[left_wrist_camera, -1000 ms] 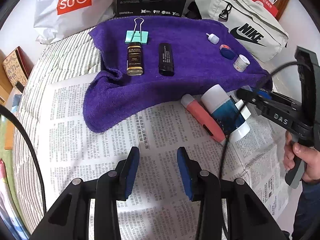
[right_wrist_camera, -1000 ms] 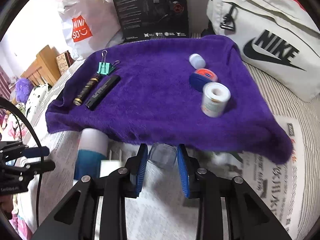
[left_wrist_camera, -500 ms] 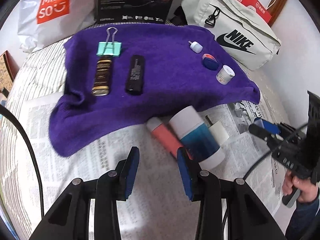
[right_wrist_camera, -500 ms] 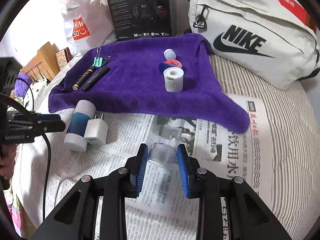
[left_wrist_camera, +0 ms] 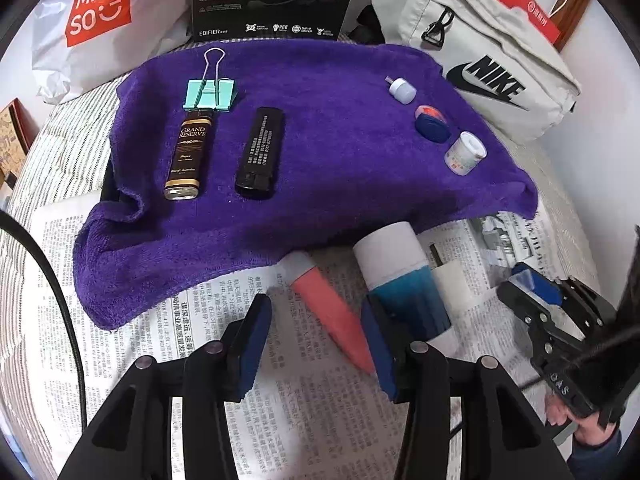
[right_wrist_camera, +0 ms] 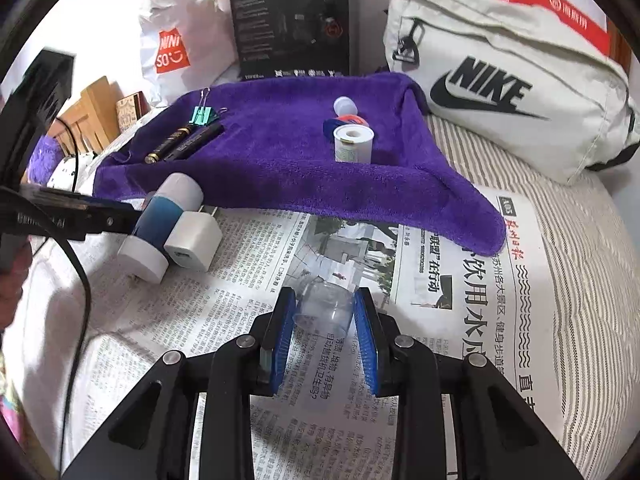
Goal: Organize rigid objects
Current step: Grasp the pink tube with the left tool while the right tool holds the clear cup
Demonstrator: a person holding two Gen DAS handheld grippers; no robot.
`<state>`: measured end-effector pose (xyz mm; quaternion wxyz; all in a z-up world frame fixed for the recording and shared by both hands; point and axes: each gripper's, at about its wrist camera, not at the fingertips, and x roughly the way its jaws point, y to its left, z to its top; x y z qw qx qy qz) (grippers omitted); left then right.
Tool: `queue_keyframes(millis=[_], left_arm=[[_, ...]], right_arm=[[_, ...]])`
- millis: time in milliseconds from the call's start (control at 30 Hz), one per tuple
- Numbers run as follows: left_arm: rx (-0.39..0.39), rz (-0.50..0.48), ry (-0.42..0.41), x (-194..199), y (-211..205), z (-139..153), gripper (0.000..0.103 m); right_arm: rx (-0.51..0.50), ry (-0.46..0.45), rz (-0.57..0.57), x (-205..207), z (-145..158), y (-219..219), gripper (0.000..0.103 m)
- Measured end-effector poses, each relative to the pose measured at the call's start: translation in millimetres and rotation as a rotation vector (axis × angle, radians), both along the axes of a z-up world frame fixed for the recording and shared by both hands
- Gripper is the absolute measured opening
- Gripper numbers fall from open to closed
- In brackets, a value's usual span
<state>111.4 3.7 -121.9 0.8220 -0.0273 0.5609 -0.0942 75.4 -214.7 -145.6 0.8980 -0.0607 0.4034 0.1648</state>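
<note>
1. Nearest the right wrist camera, the right gripper has its blue-padded jaws clamped on a small clear plastic cup, held over the newspaper, on the near side of the purple towel and well short of it.

2. The cup looks transparent, thin-walled and light; the print beneath shows through it.

3. In the left wrist view, the left gripper hangs with jaws apart and empty; a coral-pink tube lies on the paper between them, just in front of the towel's near hem.

4. Beside the tube, touching the towel's front edge, lie a blue-and-white bottle and a white charger plug.

5. Step in hand, by judgement: carrying loose pieces to the towel. The next move would call for lifting the cup across the hem and setting it upright on bare pile; the left would need to close squarely on the tube.

6. Farther, on the towel's left part: a gold-and-black bottle, a black lighter-like bar and a mint binder clip.

7. On its right part, a row: a white-capped pot, a blue-and-orange tin and a small white vial.
</note>
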Motion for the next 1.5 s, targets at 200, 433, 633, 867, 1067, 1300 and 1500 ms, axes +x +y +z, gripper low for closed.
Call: queue_keyframes(millis=[200,433,633,867,1067,1300,1500], left_arm=[[0.077,-0.010,-0.021,0.5,-11.3,-2.9,0.047],[0.140,-0.017,-0.059,-8.2,-18.6,-6.1,0.050],[0.156,-0.018,-0.082,-20.6,-12.3,-6.0,0.051],[0.147,-0.013,-0.113,-29.1,-5.8,-6.8,0.051],[0.139,-0.003,-0.198,-39.0,-6.0,-9.6,0.052],[0.126,0.010,-0.279,-49.6,-4.2,-12.0,0.052],[0.124,0.011,-0.279,-49.8,-3.7,-11.5,0.051]], right_arm=[[0.013,0.004,0.000,2.7,0.1,-1.1,0.031],[0.007,0.002,0.000,1.4,-0.8,0.0,0.031],[0.013,0.004,0.001,1.3,-0.9,0.1,0.032],[0.002,0.001,0.000,0.9,-1.0,0.5,0.032],[-0.002,0.000,0.000,0.8,-1.0,0.9,0.032],[-0.005,-0.001,0.000,0.8,-0.8,0.9,0.032],[-0.011,-0.003,0.000,0.6,-0.9,1.7,0.031]])
